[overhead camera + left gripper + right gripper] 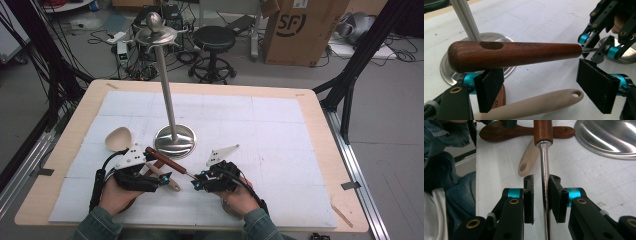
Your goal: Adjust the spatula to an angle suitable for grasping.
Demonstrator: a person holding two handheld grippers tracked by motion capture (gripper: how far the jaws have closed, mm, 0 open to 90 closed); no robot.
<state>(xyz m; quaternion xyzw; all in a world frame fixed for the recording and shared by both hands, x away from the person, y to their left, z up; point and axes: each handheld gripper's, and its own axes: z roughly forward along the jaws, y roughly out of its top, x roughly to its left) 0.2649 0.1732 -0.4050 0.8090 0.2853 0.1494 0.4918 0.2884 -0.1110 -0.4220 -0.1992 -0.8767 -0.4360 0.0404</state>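
- We're looking down on a pale wooden worktop (310,107) under a white gridded mat (260,130); its far half and right side lie bare, with free room there.
- Beyond the far edge sits grey floor with a black stool (214,42), a cardboard box (300,27) and tangled cables; dark frame legs stand at both sides.
- A steel stand (174,137) rises from its round base at centre-left of the mat, near both hands.
- Left tongs (150,180): we see the jaws standing apart, the wooden-handled utensil (511,53) lying across above one pad; whether that pad touches it we can't tell.
- Right tongs (197,184): the jaws flank the utensil's steel shaft (544,170) with a thin gap on each side, so not clamped.
- The utensil spans between the two tongs, just in front of the stand's base.
- A beige spoon (119,139) lies left of the base; its handle (534,103) runs beneath the left tongs.
- A dark wooden spoon (524,132) lies on the mat past the utensil's handle in the right gripper view.
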